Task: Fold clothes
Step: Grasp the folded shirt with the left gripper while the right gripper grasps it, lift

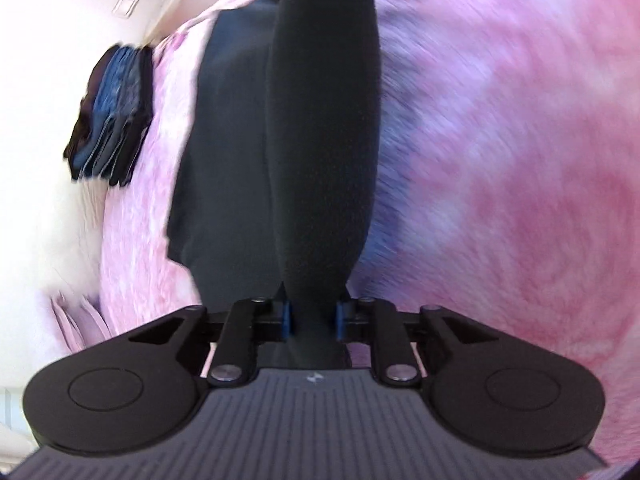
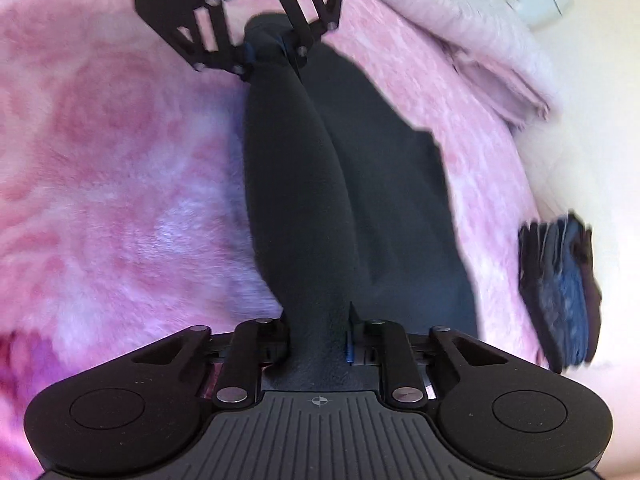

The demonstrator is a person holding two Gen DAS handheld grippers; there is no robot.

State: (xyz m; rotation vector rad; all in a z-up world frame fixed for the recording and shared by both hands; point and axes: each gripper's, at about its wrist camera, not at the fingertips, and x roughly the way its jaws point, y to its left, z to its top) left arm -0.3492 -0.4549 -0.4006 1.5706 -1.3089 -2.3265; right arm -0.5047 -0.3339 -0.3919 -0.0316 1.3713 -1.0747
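Observation:
A black garment (image 1: pixel 324 120) lies on a pink blanket, one edge pulled up into a taut ridge between the two grippers. My left gripper (image 1: pixel 313 316) is shut on one end of that ridge, the cloth bunched between its blue pads. In the right wrist view my right gripper (image 2: pixel 318 340) is shut on the other end of the black garment (image 2: pixel 296 184). The left gripper (image 2: pixel 267 54) shows at the top of that view, pinching the far end. The rest of the garment (image 2: pixel 392 200) lies flat beside the ridge.
The fluffy pink blanket (image 1: pixel 500 160) covers most of the surface. A stack of folded dark and blue clothes (image 1: pixel 112 116) (image 2: pixel 560 292) sits on a cream surface (image 1: pixel 40 120) at the blanket's edge. A folded pale pink cloth (image 2: pixel 472 36) lies further back.

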